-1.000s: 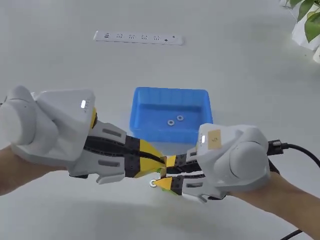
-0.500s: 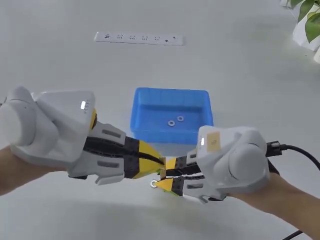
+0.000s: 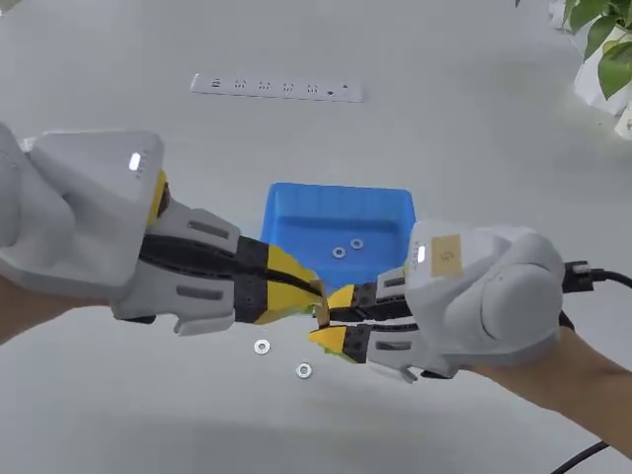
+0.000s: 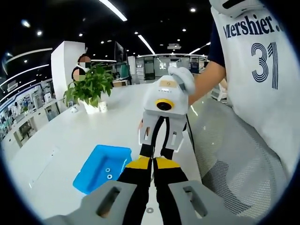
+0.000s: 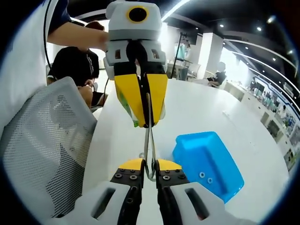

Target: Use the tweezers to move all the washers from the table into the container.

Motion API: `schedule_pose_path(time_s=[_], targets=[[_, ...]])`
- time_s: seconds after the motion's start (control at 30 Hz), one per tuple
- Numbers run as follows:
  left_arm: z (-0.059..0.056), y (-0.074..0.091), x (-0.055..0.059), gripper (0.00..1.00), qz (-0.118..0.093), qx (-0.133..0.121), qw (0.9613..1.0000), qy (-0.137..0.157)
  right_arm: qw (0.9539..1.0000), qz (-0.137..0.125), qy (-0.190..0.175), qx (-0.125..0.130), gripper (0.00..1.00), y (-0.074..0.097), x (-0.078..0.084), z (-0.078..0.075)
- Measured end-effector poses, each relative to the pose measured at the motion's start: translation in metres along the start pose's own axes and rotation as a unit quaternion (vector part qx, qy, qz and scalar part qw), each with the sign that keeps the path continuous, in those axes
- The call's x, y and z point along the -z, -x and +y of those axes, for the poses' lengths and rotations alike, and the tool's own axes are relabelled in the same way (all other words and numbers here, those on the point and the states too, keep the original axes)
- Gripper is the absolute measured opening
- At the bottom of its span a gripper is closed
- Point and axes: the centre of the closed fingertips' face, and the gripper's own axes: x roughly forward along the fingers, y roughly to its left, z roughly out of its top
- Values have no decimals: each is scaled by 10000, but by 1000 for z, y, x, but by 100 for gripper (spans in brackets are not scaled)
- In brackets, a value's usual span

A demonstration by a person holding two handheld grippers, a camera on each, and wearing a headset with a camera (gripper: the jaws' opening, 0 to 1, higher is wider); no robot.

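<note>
Where the two tools meet nose to nose just above the white bench (image 3: 474, 128), a pair of thin silver metal tweezers (image 5: 148, 136) runs between them. The right tool (image 3: 329, 318), grey-bodied with yellow-tipped black jaws, comes in from 3 o'clock in the head view. In its own view its jaws are closed on the looped end of the tweezers. The left tool (image 3: 314, 294), of the same make, comes in from 9 o'clock. Its yellow jaws are pressed together on the other end of the tweezers, so both tools grip them at once.

Nearest the person, a small silver ring-shaped washer (image 3: 303, 370) lies flat on the bench at 6 o'clock from the tool tips. A second washer (image 3: 262, 347) lies just beside it at 7 o'clock from the tips. Neither one touches a tool or the tweezers.

Beyond the tips, at 12 o'clock, sits a shallow blue rectangular plastic container (image 3: 286, 212). Two more washers lie close together on its floor, one (image 3: 339, 253) nearer than the other (image 3: 356, 243).

Farther back, at 11 o'clock from the container, a long white power strip (image 3: 276, 87) lies flat on the bench. A green leafy plant (image 3: 592, 25) stands at the far 2 o'clock corner.
</note>
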Motion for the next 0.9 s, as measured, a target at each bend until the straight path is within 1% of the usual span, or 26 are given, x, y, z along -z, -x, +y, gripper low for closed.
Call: schedule_pose_path(time_s=[0.07,0.13,0.27,0.37,0.43,0.5,0.53,0.63,0.73,0.9], targets=[[9,4,-7,5,-46,-79,9999,-108,9999,-51,48,120,10,5,-7,-11],[16,6,-13,5,-48,-114,9997,-214,9997,-72,111,215,10,8,-11,-20],[26,6,-24,5,-18,-138,9988,-468,9990,-119,223,358,10,12,-20,-34],[33,7,-33,5,-59,-160,9981,-588,9983,-207,243,482,10,17,-28,-44],[39,8,-38,5,-70,-188,9975,-673,9977,-229,289,571,10,19,-31,-52],[43,8,-39,5,-76,-195,9974,-696,9972,-238,329,628,10,20,-33,-59],[46,8,-41,5,-88,-208,9971,-721,9971,-242,331,635,10,20,-34,-60],[55,6,-40,5,-66,-221,9968,-765,9968,-232,380,665,10,18,-32,-70],[62,3,-34,5,17,-222,9967,-784,9966,-147,435,677,10,13,-28,-77],[80,-4,-25,5,59,-263,9971,-712,9967,-82,343,729,10,4,-20,-93]])
